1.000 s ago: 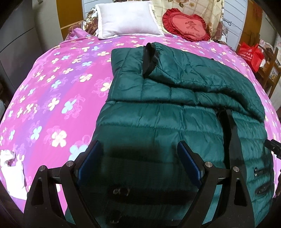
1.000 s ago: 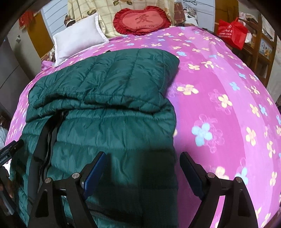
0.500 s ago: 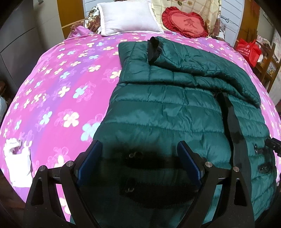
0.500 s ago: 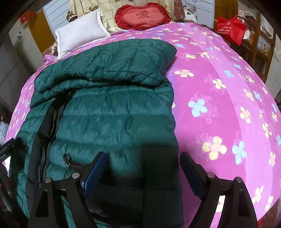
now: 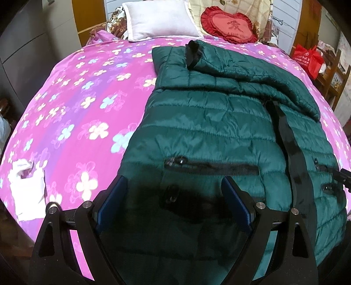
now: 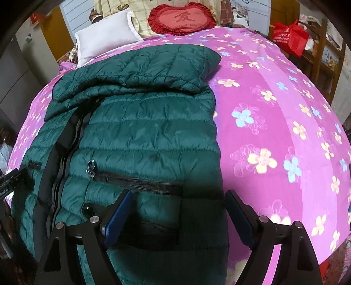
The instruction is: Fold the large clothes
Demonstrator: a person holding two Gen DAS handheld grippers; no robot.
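Observation:
A dark green quilted puffer jacket (image 5: 208,131) lies front-up on a pink flowered bed (image 5: 87,109), its sleeves folded across the chest at the far end. It also shows in the right wrist view (image 6: 142,136). My left gripper (image 5: 173,201) is open and empty, hovering above the jacket's left hem by a pocket zipper. My right gripper (image 6: 178,210) is open and empty, above the jacket's right hem at its outer edge. The black centre zipper (image 5: 291,153) runs down the jacket between them.
A white pillow (image 5: 158,20) and a red heart cushion (image 5: 230,25) lie at the bed's head. A white cloth (image 5: 28,188) lies at the bed's near left edge. A red bag (image 6: 289,37) sits on wooden furniture to the right.
Both grippers have pulled back toward the foot of the bed and risen, so more of the jacket's lower part and pocket zippers shows. Both stay open.

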